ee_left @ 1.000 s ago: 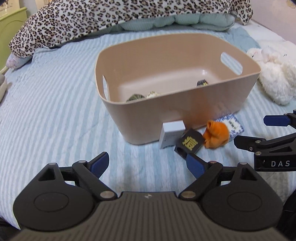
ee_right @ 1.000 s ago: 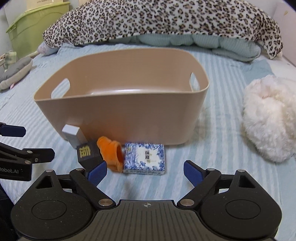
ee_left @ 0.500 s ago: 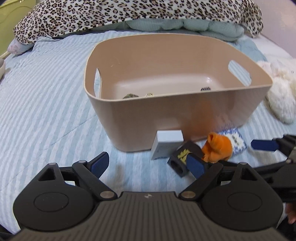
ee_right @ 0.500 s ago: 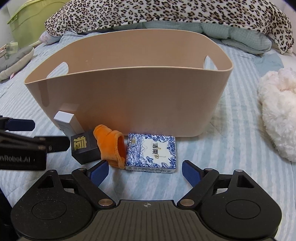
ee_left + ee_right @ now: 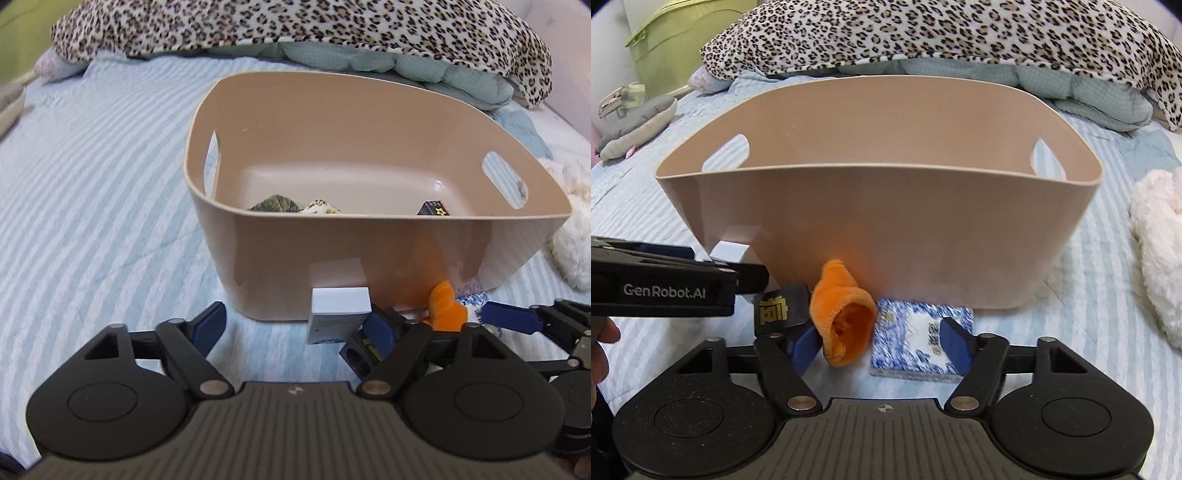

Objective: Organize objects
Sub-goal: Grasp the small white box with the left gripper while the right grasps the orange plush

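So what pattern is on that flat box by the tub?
Blue-and-white floral print on the flat box, clearest in the right wrist view.

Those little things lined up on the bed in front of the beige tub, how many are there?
4, left to right: a white box against the tub, a black cube, an orange cloth piece, a blue-and-white packet. More could hide behind the grippers.

Beige plastic basket point(image 5: 369, 258) sits on the blue-striped bedsheet point(image 5: 92, 221); against its near wall stands a small white box point(image 5: 338, 314) — the left gripper point(image 5: 295, 326), jaws just closing, brackets it untouched.
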`<state>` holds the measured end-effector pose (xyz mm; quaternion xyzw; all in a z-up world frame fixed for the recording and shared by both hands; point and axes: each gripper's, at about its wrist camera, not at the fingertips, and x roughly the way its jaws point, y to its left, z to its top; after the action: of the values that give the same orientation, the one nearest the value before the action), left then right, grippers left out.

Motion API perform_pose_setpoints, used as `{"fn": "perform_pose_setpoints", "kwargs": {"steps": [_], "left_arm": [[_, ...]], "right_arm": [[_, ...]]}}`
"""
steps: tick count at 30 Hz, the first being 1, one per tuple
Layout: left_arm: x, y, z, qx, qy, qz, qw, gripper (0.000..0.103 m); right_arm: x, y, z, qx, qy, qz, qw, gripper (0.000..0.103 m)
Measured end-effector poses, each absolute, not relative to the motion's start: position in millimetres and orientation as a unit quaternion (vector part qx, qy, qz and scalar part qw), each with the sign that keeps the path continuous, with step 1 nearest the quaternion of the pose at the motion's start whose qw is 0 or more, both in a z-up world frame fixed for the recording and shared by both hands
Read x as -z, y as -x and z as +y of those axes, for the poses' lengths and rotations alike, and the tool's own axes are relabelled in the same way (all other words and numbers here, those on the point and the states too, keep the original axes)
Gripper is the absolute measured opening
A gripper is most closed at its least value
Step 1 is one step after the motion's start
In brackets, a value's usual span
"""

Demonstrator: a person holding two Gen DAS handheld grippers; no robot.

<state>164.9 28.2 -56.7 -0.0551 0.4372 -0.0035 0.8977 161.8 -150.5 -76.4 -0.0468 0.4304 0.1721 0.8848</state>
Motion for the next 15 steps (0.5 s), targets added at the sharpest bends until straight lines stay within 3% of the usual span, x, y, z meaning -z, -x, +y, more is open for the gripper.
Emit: {"fn": "perform_pose_setpoints", "kwargs": {"steps": [3, 4, 8, 15], "left_arm": [[57, -165, 32, 0.005, 0.060, 0.435, 0.898, 0.057], [58, -165, 32, 0.006, 0.059, 0.436, 0.898, 0.056], [58, -163, 32, 0.008, 0.054, 0.431, 0.900, 0.046], [50, -155, 26, 0.019, 0.031, 0.418, 0.908, 0.037]], "right_arm": [[75, -161, -145, -0.180, 0.049, 0.426, 0.885, 0.050], [75, -160, -144, -0.182, 0.050, 0.425, 0.885, 0.044], [72, -159, -139, -0.195, 0.050, 0.423, 0.883, 0.010], [66, -152, -142, -0.198, 0.044, 0.420, 0.884, 0.007]]}}
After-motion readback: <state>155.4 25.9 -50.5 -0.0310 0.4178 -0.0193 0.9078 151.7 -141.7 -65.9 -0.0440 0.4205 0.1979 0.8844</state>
